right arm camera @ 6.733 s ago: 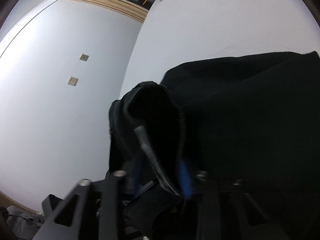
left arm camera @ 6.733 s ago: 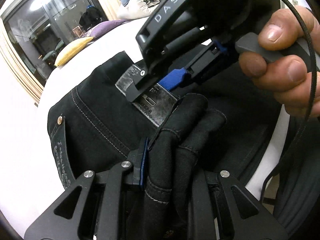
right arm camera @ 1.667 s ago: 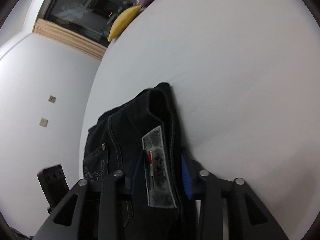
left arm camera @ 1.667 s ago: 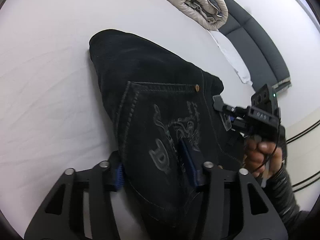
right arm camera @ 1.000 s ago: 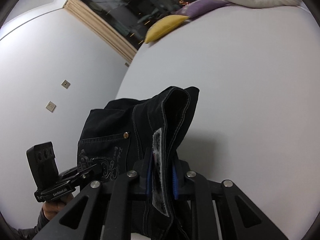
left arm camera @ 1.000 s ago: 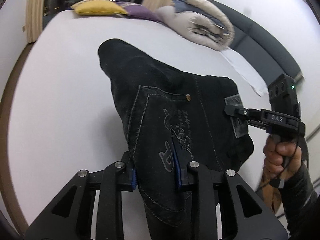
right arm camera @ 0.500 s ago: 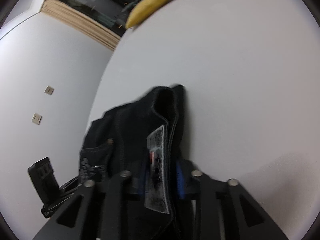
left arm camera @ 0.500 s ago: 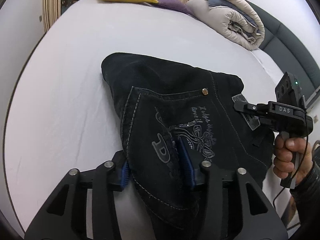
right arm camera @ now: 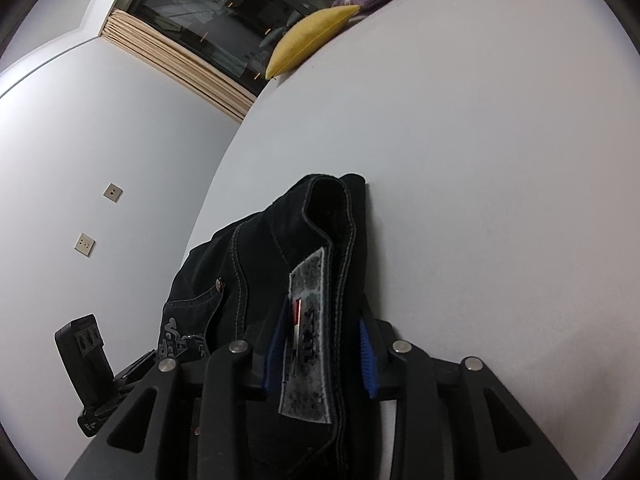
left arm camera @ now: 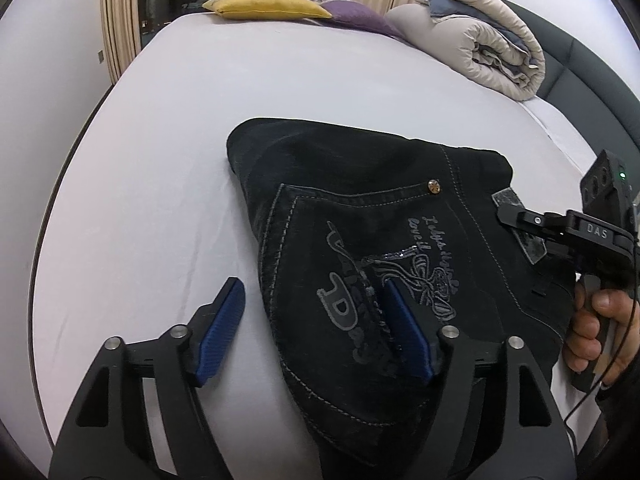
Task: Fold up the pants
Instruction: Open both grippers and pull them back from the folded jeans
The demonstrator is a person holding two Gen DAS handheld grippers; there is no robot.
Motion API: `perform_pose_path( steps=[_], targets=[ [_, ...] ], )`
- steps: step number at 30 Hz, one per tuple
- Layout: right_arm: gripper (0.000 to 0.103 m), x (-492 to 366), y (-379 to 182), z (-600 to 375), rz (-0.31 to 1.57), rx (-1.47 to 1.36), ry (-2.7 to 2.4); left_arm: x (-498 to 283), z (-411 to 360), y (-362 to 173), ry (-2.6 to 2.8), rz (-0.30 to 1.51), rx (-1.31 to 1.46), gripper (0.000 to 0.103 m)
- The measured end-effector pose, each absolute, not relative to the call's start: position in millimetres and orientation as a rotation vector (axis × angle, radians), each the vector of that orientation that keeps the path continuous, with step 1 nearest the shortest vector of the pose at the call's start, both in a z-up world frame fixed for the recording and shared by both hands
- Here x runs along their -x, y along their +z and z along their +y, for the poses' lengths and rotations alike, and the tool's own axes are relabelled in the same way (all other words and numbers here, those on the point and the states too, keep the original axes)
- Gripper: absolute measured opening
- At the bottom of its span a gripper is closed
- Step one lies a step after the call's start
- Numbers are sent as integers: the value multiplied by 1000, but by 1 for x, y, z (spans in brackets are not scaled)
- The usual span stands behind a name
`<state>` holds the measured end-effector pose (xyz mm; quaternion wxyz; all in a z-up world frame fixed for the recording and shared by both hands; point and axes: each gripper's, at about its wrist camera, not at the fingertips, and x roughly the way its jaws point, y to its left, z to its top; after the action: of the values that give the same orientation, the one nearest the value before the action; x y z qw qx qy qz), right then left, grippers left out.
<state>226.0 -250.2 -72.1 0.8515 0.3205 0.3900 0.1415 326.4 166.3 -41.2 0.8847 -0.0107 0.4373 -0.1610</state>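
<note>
Black jeans (left arm camera: 360,216) lie folded into a compact stack on the white bed (left arm camera: 180,128), back pocket with grey embroidery facing up. My left gripper (left arm camera: 316,330) is open, its jaws spread wide on either side of the near left edge of the stack, the right pad resting on the pocket. My right gripper (right arm camera: 320,354) straddles the waistband with its grey patch (right arm camera: 306,332), jaws slightly apart around it; it also shows in the left wrist view (left arm camera: 520,216) at the stack's right edge.
A yellow cushion (left arm camera: 264,8), a purple cushion (left arm camera: 356,18) and a rolled beige duvet (left arm camera: 480,44) lie at the far end of the bed. A dark headboard (left arm camera: 592,80) runs along the right. A wall with sockets (right arm camera: 84,244) is to the left.
My left gripper has opened and let go of the pants' edge. The stack has been set down flat on the bed. The right gripper's jaws have eased apart around the waistband.
</note>
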Motion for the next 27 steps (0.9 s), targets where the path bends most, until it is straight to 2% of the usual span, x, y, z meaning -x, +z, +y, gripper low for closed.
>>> perform_pose_path(
  steps=[11, 16, 18, 19, 20, 22, 24, 26, 27],
  targets=[
    [56, -185, -59, -255, 774, -592, 173, -298, 169, -35, -252, 839, -43, 75],
    [59, -133, -41, -259, 721, -548, 48, -242, 172, -9, -123, 662, -115, 76],
    [64, -108, -27, -257, 675, -505, -6, -211, 171, 8, -82, 555, -141, 85],
    [65, -93, -17, -255, 643, -474, -32, -191, 171, 19, -50, 487, -153, 97],
    [67, -85, -11, -252, 623, -458, -43, -173, 171, 28, -23, 422, -156, 103],
    [74, -60, 10, -245, 554, -406, -84, -131, 172, 51, 34, 281, -148, 103],
    [91, -30, 33, -234, 449, -346, -143, -103, 170, 67, 80, 195, -139, 103],
    [103, -5, 54, -223, 336, -291, -187, -74, 166, 82, 127, 132, -150, 103],
    [103, 9, 66, -216, 269, -254, -210, -62, 164, 87, 166, 120, -161, 103]
  ],
)
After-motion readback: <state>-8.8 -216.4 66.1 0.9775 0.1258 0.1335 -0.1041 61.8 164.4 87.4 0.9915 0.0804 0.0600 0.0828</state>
